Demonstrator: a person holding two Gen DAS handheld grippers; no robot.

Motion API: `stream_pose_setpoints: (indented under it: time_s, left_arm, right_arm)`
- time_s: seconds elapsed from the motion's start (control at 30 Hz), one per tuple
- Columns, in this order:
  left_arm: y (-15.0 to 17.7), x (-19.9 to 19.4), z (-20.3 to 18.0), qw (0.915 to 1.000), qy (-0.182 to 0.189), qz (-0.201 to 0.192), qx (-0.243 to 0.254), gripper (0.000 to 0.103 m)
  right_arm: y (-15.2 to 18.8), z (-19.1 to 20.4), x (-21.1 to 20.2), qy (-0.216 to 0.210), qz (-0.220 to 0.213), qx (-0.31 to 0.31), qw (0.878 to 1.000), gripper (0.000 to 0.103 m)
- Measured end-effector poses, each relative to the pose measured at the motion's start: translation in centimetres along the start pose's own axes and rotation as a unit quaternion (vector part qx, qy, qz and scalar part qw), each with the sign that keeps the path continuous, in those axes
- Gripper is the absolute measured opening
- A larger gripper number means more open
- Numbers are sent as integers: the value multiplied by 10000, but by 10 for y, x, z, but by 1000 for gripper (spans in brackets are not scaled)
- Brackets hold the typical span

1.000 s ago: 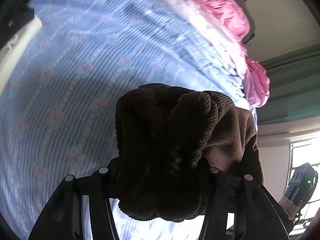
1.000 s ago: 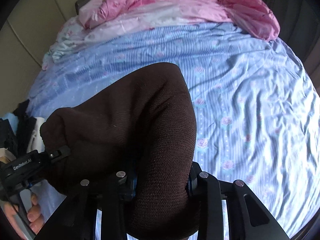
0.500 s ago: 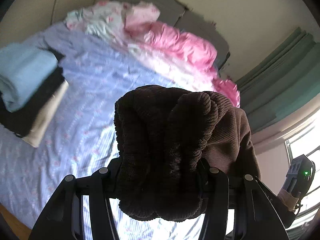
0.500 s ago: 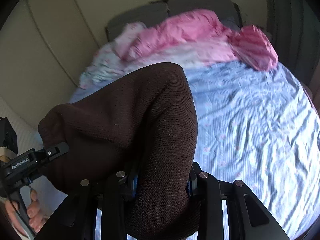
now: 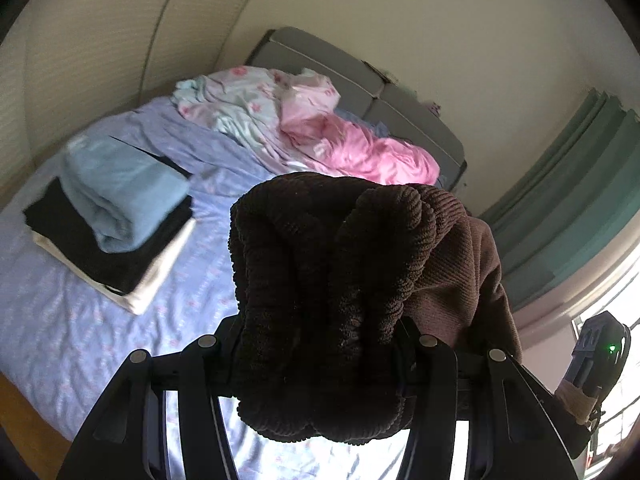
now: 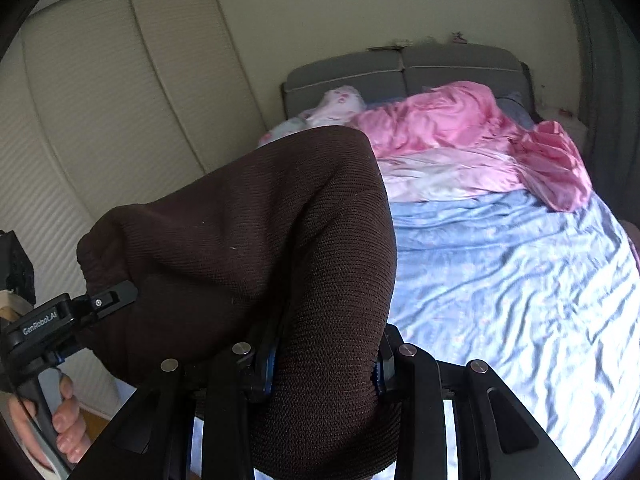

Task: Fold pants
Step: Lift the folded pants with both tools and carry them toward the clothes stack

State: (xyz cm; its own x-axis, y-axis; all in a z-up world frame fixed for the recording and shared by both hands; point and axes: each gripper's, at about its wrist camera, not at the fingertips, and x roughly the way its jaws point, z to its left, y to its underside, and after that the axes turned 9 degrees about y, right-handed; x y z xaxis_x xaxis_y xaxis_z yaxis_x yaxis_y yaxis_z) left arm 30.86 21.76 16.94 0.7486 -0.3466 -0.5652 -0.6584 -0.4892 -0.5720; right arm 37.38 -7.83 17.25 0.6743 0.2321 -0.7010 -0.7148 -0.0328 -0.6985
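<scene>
The dark brown knit pants [image 5: 320,280] are held up in the air over the bed. My left gripper [image 5: 320,360] is shut on a thick bunched fold of them that fills the middle of the left wrist view. My right gripper [image 6: 324,364] is shut on another part of the same pants [image 6: 280,240], which stretch leftward to the left gripper [image 6: 96,308], seen from outside with a hand on its handle. The fingertips of both grippers are hidden by cloth.
Below lies a bed with a blue striped floral sheet [image 6: 500,280]. A pink quilt [image 6: 460,128] and pale floral bedding [image 5: 240,100] are heaped at the grey headboard [image 6: 400,68]. A stack of folded clothes [image 5: 112,224] sits at the bed's left. Green curtains [image 5: 580,184] hang at right.
Both grippers have risen and tilted up with the pants still held. The views now take in the headboard, the walls and the stack of folded clothes instead of mostly sheet.
</scene>
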Motion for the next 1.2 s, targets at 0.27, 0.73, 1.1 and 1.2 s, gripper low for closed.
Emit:
stream_pose_setpoints:
  time_s: [0.27, 0.73, 1.1, 1.2]
  left_arm:
    - [-27, -38, 85, 9992, -244, -16, -313, 52]
    - [-138, -37, 234, 9984, -404, 381, -97, 52]
    - [-231, 34, 301, 9947, -287, 956, 254, 52]
    - [-245, 49, 319, 9931, -298, 1117, 209, 52]
  right_arm:
    - [2, 83, 32, -271, 173, -305, 9990, 34]
    - [-9, 241, 121, -338, 631, -259, 9971, 34]
    - [-40, 311, 200, -30, 776, 9, 9970, 34]
    - [-42, 326, 215, 18, 828, 21, 9966, 34]
